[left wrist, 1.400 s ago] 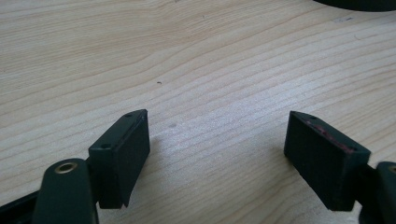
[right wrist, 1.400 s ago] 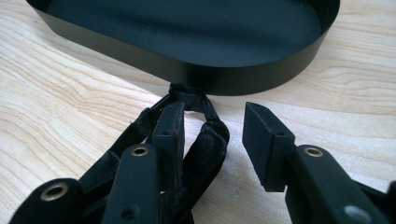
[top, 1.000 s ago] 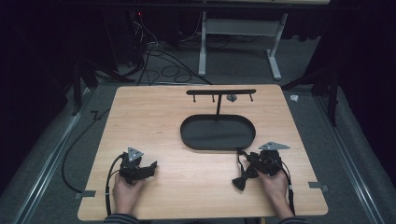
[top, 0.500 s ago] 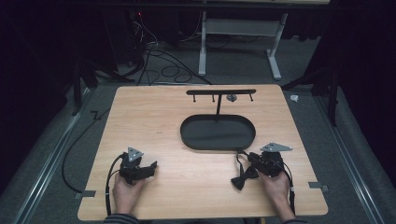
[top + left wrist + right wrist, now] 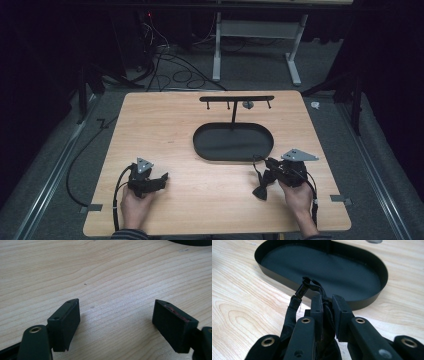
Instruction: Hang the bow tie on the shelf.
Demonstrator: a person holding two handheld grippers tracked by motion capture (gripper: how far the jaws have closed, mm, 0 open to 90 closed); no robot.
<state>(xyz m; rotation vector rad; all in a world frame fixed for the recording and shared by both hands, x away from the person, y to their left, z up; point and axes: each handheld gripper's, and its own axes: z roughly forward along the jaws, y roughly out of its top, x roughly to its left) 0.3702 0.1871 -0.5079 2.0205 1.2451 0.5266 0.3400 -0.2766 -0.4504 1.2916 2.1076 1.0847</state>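
Left tongs, lower left of the high view: they rest on the wooden surface with jaws wide apart and nothing between them; the left gripper view confirms bare wood between the two black pads.

Right tongs, lower right of the high view: the jaws have just been closing and now stand clamped on a black bow tie, which has left the surface since the earlier frames and hangs below the jaws. In the right gripper view the strap and its small clasp stick up just ahead of the pads. The grip looks secure, so the pick-up is judged complete and the carry is beginning.

Surroundings: a black oval tray lies just beyond the right tongs, at frame centre. From it rises a T-shaped stand with small pegs under its crossbar, the probable hanging place. The tray's raised rim stands between tie and stand; the dangling strap could catch on it.
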